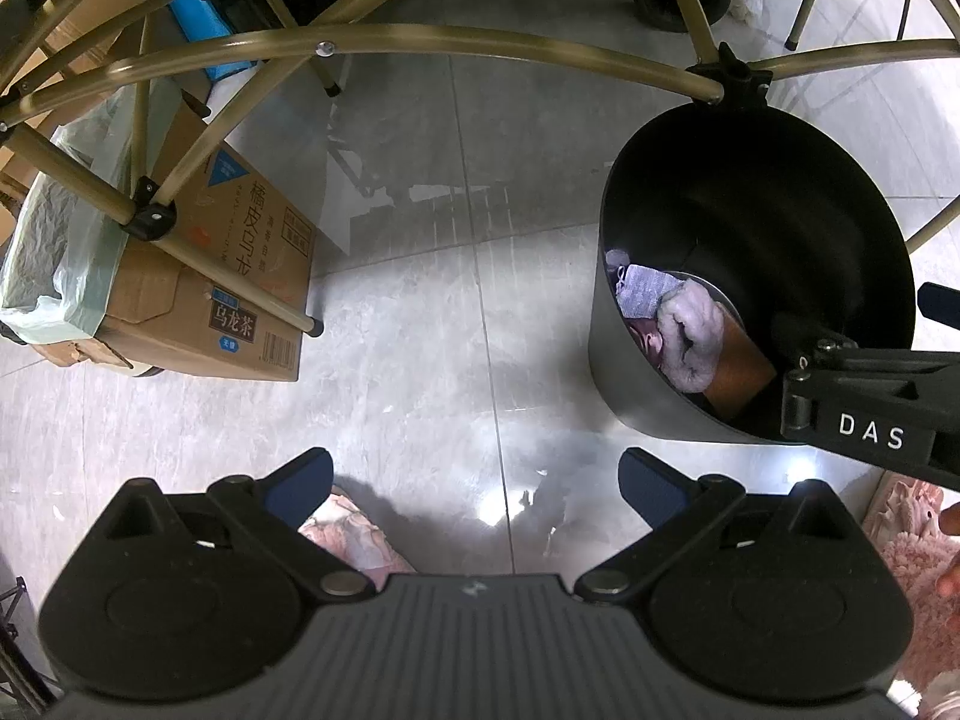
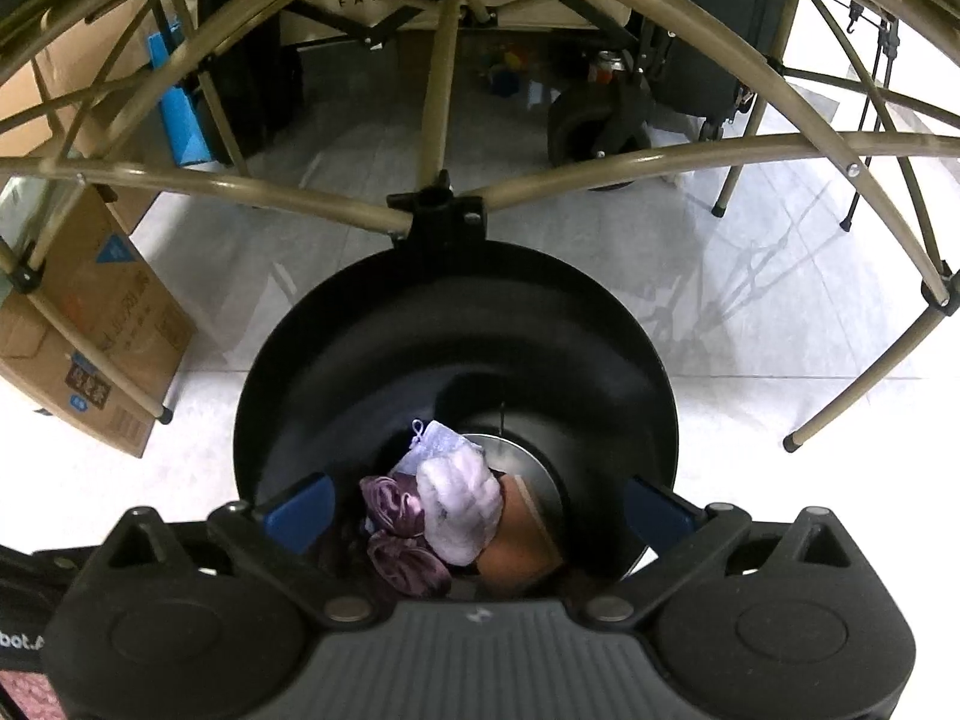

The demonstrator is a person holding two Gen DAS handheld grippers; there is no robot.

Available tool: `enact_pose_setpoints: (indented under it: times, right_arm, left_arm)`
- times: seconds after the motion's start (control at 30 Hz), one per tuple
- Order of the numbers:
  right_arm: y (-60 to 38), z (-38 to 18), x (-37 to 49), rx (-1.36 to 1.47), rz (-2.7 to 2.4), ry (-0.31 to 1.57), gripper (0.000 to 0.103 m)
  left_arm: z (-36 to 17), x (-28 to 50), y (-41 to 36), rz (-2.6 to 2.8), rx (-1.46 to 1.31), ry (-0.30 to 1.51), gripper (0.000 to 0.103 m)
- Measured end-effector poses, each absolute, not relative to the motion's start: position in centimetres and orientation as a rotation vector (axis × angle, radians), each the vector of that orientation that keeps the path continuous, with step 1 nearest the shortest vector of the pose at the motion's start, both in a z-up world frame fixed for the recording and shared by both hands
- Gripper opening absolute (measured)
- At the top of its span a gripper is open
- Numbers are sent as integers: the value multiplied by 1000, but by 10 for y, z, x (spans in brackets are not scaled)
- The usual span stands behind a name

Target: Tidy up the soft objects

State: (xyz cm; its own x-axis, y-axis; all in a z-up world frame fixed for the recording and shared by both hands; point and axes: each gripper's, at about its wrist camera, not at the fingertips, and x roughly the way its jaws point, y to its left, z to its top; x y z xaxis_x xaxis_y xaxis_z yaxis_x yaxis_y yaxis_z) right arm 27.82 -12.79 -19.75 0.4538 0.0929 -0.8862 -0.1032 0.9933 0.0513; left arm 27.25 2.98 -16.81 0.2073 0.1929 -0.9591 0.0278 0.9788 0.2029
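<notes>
Blue fingers [image 2: 303, 510] of the right gripper [image 2: 480, 510] are spread wide apart and pinch nothing. They hang over the open top of a round black bin [image 2: 456, 312] in the middle of the frame. Down inside the bin lie a fluffy pale purple cloth [image 2: 459, 510], a shiny purple cloth [image 2: 402, 540] and a brown thing [image 2: 522, 546], all touching. The left gripper [image 1: 477, 480] has its fingers spread wide too, holding nothing, over the grey tile floor [image 1: 420, 330]. A pink fluffy cloth [image 1: 354, 534] lies on the floor under it. At the left edge sits a cardboard box [image 1: 240, 276]. Tan metal poles [image 1: 420, 39] cross the top.
</notes>
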Motion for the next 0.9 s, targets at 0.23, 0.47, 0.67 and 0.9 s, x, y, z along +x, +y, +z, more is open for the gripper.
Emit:
enact_pose_setpoints:
  times: [0.23,0.47,0.67,0.9]
  right_arm:
    - [-128,-199,278,-22,124,1098,103]
    - [-129,-198,278,-34,124,1099,103]
    - [-132,-194,274,-30,121,1092,103]
    - [-144,-174,263,-10,117,1047,103]
  left_arm:
    - [-168,272,30,116,189,1359,103]
    - [-167,272,27,112,180,1356,103]
    - [-163,272,27,106,152,1352,103]
    - [-145,266,25,95,115,1273,103]
